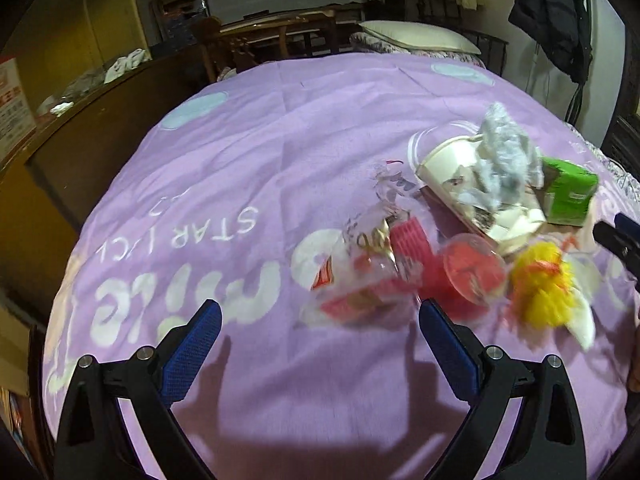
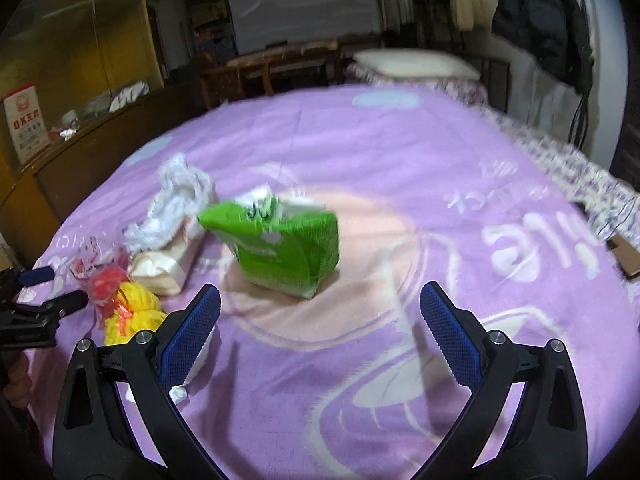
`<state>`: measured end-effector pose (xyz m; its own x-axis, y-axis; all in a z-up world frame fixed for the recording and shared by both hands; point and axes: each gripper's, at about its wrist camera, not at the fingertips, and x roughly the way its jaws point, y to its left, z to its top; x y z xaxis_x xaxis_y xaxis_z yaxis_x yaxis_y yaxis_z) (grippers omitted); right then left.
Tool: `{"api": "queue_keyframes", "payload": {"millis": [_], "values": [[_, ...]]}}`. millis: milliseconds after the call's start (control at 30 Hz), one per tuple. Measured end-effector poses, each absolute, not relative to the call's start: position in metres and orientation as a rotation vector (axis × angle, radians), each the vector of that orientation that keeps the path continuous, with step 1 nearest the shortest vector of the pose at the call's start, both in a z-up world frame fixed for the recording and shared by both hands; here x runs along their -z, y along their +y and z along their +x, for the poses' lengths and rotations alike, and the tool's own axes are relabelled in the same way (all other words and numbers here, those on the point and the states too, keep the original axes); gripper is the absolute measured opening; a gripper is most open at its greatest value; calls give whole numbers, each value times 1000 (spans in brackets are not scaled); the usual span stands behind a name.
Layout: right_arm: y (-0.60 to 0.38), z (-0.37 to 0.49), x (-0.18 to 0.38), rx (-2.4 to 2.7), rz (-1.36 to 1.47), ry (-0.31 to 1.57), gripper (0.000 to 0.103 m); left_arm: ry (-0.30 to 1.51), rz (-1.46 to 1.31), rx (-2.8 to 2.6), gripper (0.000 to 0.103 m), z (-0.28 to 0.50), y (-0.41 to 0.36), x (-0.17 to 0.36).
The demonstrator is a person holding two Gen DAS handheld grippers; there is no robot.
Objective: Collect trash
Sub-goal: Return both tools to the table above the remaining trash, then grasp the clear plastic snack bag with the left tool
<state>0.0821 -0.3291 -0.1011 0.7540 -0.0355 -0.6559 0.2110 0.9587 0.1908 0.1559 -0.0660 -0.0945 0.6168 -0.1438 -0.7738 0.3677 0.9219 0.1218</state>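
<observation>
A pile of trash lies on the purple bedspread point(image 1: 280, 152). In the left wrist view I see a clear plastic wrapper point(image 1: 360, 276) with red print, a red-lidded plastic cup point(image 1: 472, 272), a yellow fluffy wad point(image 1: 540, 288), a white paper cup point(image 1: 448, 168), crumpled grey-white tissue point(image 1: 504, 152) and a green pack point(image 1: 570, 192). My left gripper point(image 1: 320, 320) is open, just short of the wrapper. My right gripper point(image 2: 320, 308) is open, just short of the green pack point(image 2: 280, 244). The yellow wad point(image 2: 134, 312) and tissue point(image 2: 176, 200) lie to its left.
A wooden cabinet point(image 1: 80, 132) runs along the bed's left side. A pillow point(image 1: 420, 36) lies at the far end. Dark clothes point(image 1: 556, 12) hang at the right wall. A brown flat object point(image 2: 624, 256) lies at the bed's right edge. The left gripper shows at the right view's left edge point(image 2: 40, 300).
</observation>
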Motion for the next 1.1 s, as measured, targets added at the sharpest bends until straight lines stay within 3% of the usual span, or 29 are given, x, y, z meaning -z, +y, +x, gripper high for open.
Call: {"api": "queue_keyframes", "payload": {"millis": [367,533,1100], "values": [[-346,86,115,92,378,758,96,871,212,403,96,189,-90,115],[-347,86,115,84,399,751,96,838,113,398,56,184,-69,114],[-338,110,96,113,291,726,96,777,44,348,56,154,-35,86]]}}
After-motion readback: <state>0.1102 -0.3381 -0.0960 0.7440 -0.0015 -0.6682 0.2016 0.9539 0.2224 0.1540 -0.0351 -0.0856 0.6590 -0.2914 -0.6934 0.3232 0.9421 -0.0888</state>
